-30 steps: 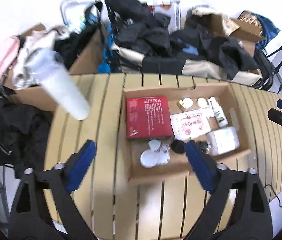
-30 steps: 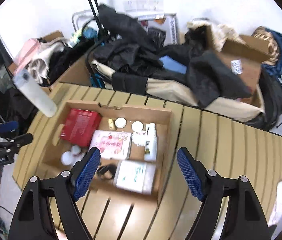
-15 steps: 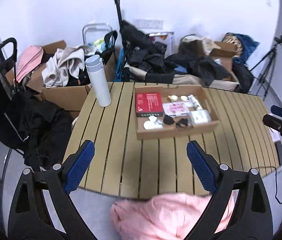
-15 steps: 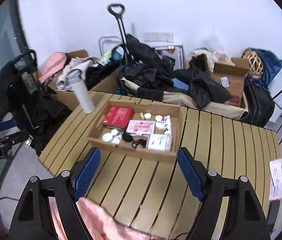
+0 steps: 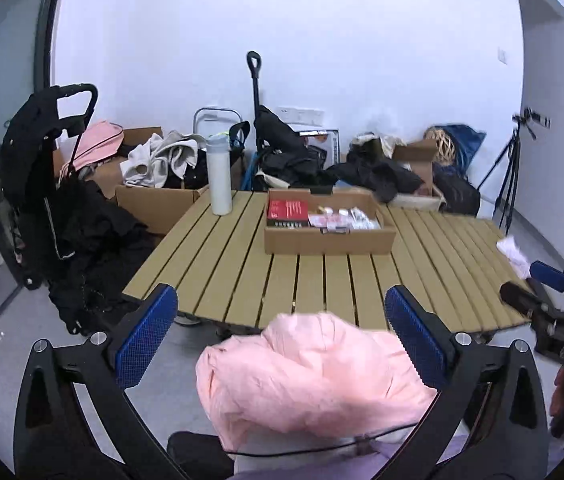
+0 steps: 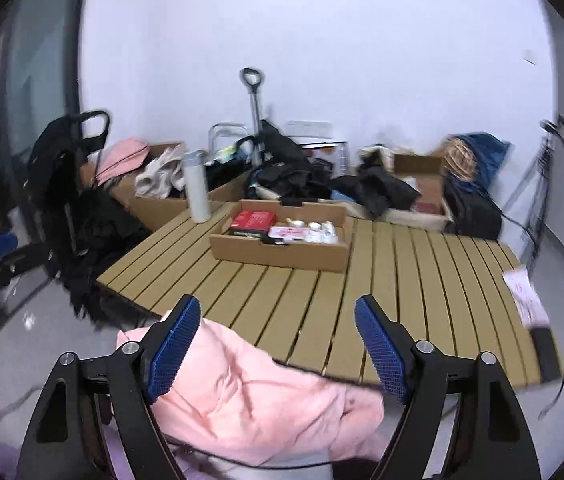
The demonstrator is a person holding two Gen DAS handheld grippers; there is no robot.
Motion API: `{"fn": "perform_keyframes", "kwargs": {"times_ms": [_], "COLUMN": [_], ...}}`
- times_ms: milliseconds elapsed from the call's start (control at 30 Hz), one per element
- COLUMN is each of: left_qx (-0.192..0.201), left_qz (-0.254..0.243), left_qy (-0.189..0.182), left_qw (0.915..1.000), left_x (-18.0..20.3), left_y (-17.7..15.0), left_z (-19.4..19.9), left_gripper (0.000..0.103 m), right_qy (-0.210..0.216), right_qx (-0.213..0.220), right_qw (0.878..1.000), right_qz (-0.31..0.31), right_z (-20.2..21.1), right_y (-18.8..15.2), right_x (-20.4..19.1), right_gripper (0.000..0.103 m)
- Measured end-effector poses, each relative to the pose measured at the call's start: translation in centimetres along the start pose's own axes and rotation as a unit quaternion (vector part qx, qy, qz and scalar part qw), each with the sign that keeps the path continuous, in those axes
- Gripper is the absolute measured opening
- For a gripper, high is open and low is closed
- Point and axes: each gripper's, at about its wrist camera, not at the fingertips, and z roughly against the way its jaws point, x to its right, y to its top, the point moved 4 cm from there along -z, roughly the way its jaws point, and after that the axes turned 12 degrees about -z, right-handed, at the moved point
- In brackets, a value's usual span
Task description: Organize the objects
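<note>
A shallow cardboard box sits on the slatted wooden table. It holds a red box, a pink packet and several small white items. A white bottle stands upright at the table's far left corner. My left gripper is open and empty, held back from the table's near edge. My right gripper is open and empty too, also back from the table; it shows at the right in the left wrist view.
A pink garment lies below both grippers, in front of the table. Cardboard boxes with clothes, a black stroller, a trolley handle and dark bags crowd the floor behind. A tripod stands right. Paper lies on the table's right edge.
Both grippers have pulled far back and down from above the box to beyond the table's near edge. The pink garment has come into view below them. Both stay open.
</note>
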Motion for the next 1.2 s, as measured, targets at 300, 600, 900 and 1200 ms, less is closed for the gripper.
{"fn": "perform_keyframes", "kwargs": {"times_ms": [300,600,900,1200], "left_qx": [-0.012,-0.016,-0.021,-0.023], "left_qz": [-0.027,-0.02,-0.02,-0.021], "left_qy": [-0.001,0.002,0.004,0.003], "left_qw": [0.9996,0.9997,0.9996,0.9995], "left_x": [2.2,1.9,1.7,1.8], "left_y": [-0.7,-1.1,-1.2,-1.2], "left_z": [0.0,0.2,0.0,0.1], "left_gripper": [0.103,0.103,0.103,0.103], "right_qy": [-0.008,0.002,-0.002,-0.002], "right_qx": [-0.012,-0.019,-0.029,-0.027], "right_qw": [1.0,1.0,0.999,0.999], "right_qz": [0.018,0.024,0.018,0.024], "right_z": [-0.8,-0.7,-1.2,-0.9], "right_y": [-0.5,-1.5,-1.9,-2.0], "right_x": [-0.6,-1.5,-1.5,-1.6], "right_gripper": [0.087,0.087,0.087,0.087]}}
